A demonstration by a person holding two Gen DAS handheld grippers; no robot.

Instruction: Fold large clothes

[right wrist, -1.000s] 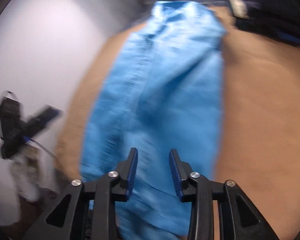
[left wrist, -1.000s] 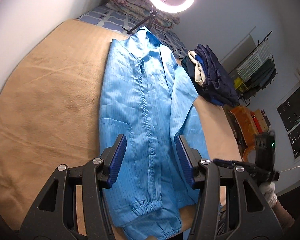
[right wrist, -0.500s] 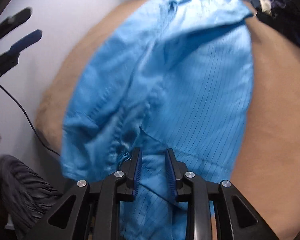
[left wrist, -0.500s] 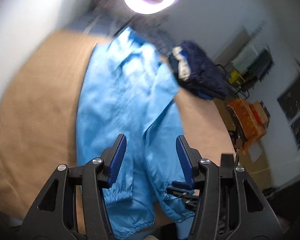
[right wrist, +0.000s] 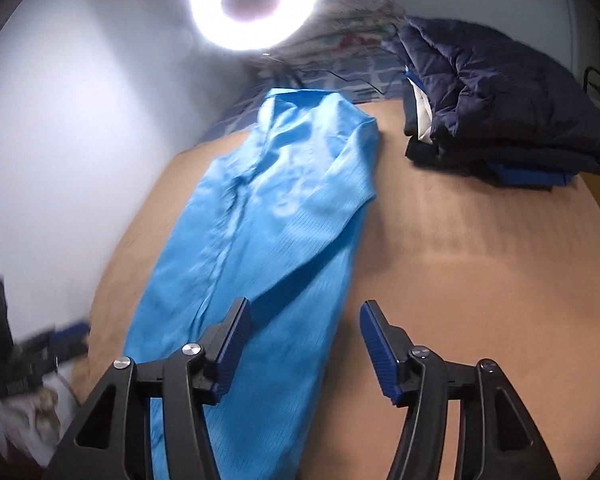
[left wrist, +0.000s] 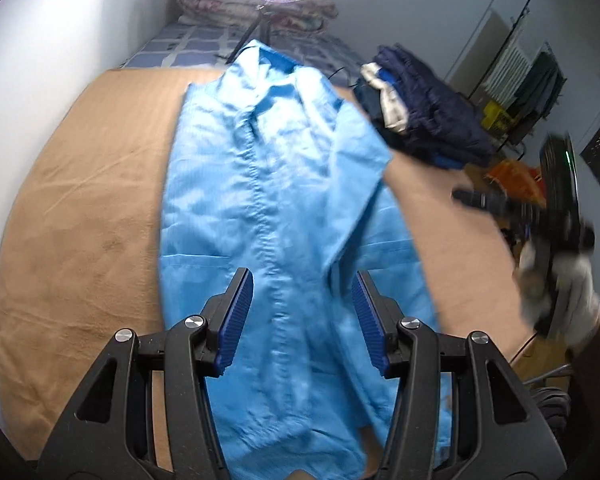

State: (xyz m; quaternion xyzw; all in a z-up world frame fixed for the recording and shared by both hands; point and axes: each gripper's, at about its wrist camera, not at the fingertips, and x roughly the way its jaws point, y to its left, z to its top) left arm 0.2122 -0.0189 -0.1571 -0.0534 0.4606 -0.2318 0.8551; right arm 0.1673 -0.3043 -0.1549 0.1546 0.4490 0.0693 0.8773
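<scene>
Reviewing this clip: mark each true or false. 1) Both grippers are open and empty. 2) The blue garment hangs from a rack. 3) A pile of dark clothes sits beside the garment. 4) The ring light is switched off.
1) True: the left gripper and right gripper are open, gripping nothing.
2) False: the blue garment lies lengthwise on the tan blanket.
3) True: the dark clothes pile sits to its right.
4) False: the ring light is glowing.
</scene>
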